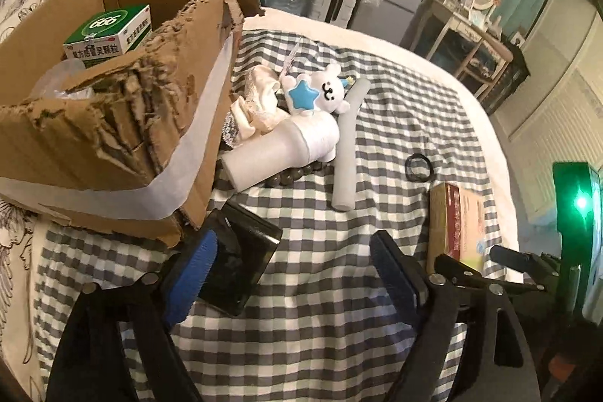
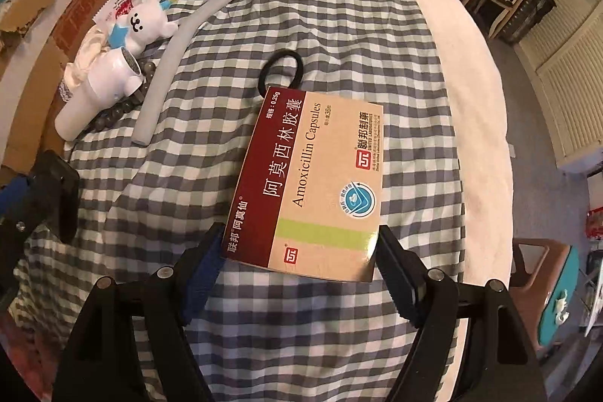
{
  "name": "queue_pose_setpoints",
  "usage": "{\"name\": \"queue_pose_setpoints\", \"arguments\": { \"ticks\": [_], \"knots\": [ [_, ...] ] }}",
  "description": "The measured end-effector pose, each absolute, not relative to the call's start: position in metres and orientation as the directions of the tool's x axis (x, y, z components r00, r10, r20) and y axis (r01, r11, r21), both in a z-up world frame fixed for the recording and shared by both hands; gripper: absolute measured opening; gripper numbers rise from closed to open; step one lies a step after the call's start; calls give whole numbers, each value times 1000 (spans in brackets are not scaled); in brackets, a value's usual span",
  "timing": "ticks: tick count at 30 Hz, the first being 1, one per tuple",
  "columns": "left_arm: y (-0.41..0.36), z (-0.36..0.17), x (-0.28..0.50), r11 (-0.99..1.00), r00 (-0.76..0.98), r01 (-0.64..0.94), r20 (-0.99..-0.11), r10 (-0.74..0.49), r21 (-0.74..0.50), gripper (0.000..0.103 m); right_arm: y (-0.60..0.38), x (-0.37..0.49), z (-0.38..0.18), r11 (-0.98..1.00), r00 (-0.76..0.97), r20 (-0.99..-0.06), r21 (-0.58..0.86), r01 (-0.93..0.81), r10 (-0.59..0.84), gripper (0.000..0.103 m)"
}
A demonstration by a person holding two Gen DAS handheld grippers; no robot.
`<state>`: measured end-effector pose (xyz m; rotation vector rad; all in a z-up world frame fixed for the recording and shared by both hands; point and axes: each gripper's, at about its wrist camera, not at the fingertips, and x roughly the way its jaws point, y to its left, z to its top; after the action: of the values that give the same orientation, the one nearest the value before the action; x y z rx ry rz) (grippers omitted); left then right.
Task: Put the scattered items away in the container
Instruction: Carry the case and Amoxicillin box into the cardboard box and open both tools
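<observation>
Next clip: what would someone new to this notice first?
The amoxicillin box fills the right wrist view, its near end between the right gripper fingers on the checked bedspread. To the left stands a torn cardboard box holding a green medicine box, with a white plush toy beside it.

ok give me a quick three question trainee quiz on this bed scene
1. True or false: the amoxicillin box sits between the fingers of the right hand-held gripper.
2. What already lies inside the cardboard box? A) green medicine box B) plush toy C) hair tie
3. Fill in: the black hair tie lies on the bed just beyond the ____ box.

Key: 1 true; 2 A, the green medicine box; 3 amoxicillin.
</observation>
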<state>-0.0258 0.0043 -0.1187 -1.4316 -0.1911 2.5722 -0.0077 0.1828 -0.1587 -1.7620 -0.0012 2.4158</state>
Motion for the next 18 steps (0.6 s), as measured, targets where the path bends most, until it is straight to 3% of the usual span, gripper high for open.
{"name": "queue_pose_setpoints", "arguments": {
  "ticks": [2, 9, 11, 18],
  "knots": [
    [11, -122, -27, -977, -529, -116, -822, 213, -179, 91, 183, -11, -157, -986, -315, -940, -94, -135, 133, 93],
    [54, -140, -20, -975, -595, -204, -802, 55, 84, 98, 190, -30, -192, -978, -225, -962, -113, -175, 151, 93],
    [62, -145, -18, -969, -591, -217, -806, 32, 121, 98, 192, -30, -194, -983, -235, -966, -68, -171, 108, 77],
    [72, -154, -15, -965, -610, -184, -791, -35, 185, 98, 187, -20, -133, -986, -351, -932, -30, -162, 86, 76]
  ]
}}
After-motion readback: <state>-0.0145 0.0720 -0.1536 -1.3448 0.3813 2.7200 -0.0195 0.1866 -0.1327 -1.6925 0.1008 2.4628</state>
